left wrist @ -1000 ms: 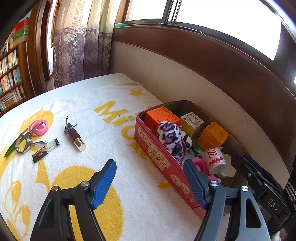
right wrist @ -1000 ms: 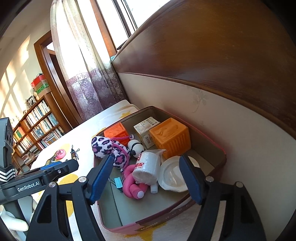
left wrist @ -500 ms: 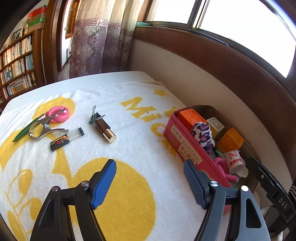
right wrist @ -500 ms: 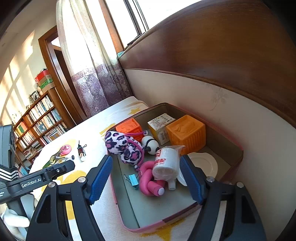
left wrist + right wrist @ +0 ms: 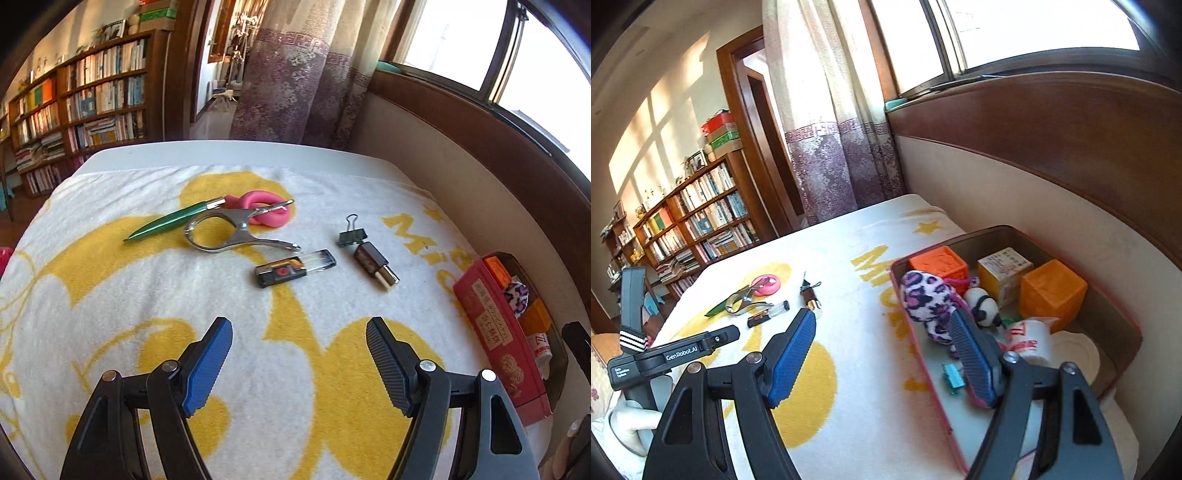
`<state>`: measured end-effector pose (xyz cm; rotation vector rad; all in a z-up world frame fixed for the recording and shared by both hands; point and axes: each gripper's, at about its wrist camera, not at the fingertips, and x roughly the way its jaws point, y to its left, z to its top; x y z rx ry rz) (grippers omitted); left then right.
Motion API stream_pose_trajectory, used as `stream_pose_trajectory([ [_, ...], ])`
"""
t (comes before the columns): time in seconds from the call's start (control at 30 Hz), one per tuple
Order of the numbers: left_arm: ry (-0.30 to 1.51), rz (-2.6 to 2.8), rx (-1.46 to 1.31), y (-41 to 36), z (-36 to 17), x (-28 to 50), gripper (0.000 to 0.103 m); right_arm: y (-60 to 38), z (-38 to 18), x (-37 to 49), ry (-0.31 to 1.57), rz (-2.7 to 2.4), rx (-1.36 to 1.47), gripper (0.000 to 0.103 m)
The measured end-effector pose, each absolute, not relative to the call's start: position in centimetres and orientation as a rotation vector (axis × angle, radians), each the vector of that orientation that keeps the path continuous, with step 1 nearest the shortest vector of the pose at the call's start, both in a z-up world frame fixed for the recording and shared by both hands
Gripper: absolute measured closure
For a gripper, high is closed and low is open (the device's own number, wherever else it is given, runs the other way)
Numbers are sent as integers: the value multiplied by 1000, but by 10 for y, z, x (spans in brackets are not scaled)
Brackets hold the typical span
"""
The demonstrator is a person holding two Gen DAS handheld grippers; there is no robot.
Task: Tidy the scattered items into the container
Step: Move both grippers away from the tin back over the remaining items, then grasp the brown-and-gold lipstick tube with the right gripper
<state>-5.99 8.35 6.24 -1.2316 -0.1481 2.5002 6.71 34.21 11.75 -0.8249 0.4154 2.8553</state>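
Left hand-held gripper: wide open, empty, above the blanket.
Right hand-held gripper: wide open, empty.
Loose items: lighter just ahead; box far right.
Risk: pads may snag the blanket's pile.
Change: left view has swung from box toward items.

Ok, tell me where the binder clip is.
Left wrist view, right of centre: the black binder clip lies on the towel, touching the brown tube's far end.

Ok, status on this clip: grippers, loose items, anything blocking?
Left gripper open, empty. Right gripper open, empty. Pen, lighter, binder clip loose on towel; box part-filled. Nothing blocking.
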Motion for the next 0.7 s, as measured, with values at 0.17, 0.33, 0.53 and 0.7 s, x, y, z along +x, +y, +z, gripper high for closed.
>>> stream_pose_trajectory([
  [0.17, -212, 2538, -1241, 52, 60, -68, 26, 310, 119, 37, 355, 2953, -893, 25],
  [0.33, -256, 2546, -1256, 35, 54, -73, 26, 282, 108, -3, 310, 2989, -1030, 25],
  [0.53, -319, 2569, -1283, 17, 48, -79, 26, 265, 92, -44, 263, 2974, -1181, 35],
  [0.7, -347, 2567, -1299, 11, 44, -81, 26, 261, 74, -79, 203, 2918, -1283, 45],
])
